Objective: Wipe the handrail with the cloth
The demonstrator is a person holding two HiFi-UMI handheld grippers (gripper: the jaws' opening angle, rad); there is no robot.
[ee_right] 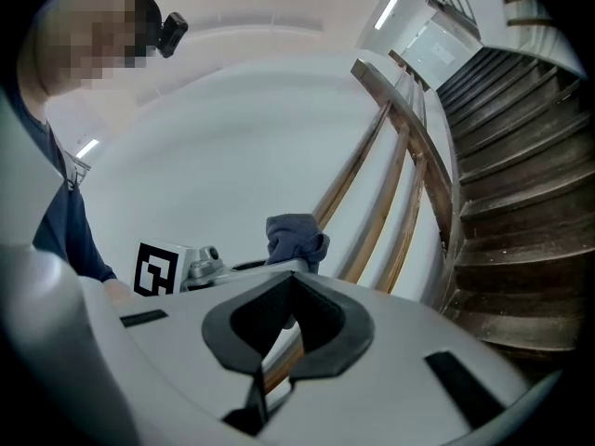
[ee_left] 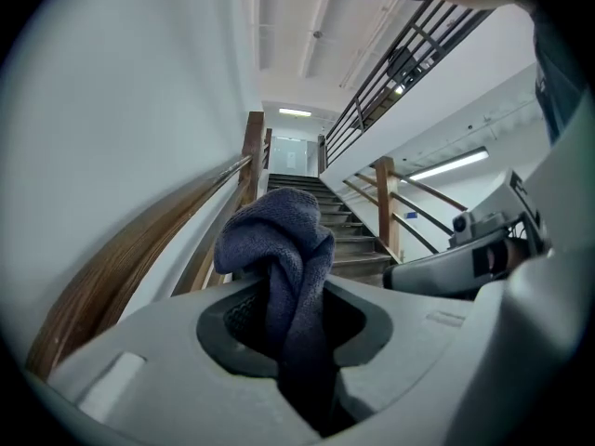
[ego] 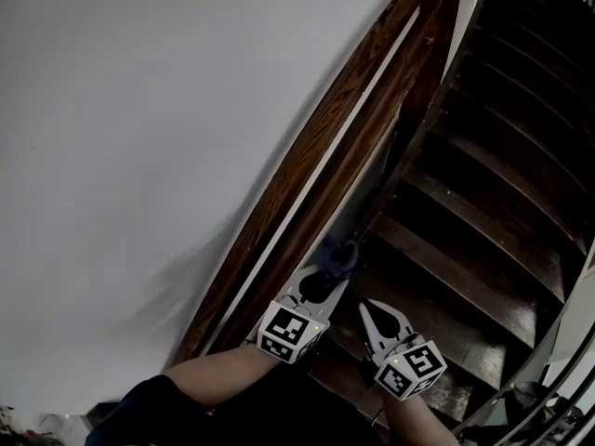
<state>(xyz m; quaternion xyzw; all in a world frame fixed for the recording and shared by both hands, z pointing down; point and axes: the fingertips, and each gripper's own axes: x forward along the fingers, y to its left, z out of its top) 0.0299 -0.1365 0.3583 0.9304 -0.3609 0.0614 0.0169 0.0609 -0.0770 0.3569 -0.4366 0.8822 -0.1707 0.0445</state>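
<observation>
From the head view, the left gripper (ego: 325, 275) is down low, next to the brown wooden handrail (ego: 353, 91). The handrail runs up along the white wall (ego: 139, 156). A dark blue cloth (ego: 338, 255) sticks out of the front of this gripper. The cloth is right beside the lower edge of the handrail, but I cannot tell if it touches. The right gripper (ego: 372, 312) is just to the right, over the dark stairs (ego: 493, 156), a little apart from the handrail.

In the left gripper view, the left gripper (ee_left: 284, 295) squeezes the cloth (ee_left: 279, 244) tight. The cloth bunches up in a lump above it. The handrail (ee_left: 139, 249) goes up on the left side, and the stairs (ee_left: 339, 226) climb ahead.

In the right gripper view, the right gripper (ee_right: 293, 282) is closed with nothing in it. Past it, the cloth (ee_right: 296, 235) pokes up from the left gripper (ee_right: 209, 268), near the handrail (ee_right: 372, 184). The stairs (ee_right: 521, 156) are on the right.
</observation>
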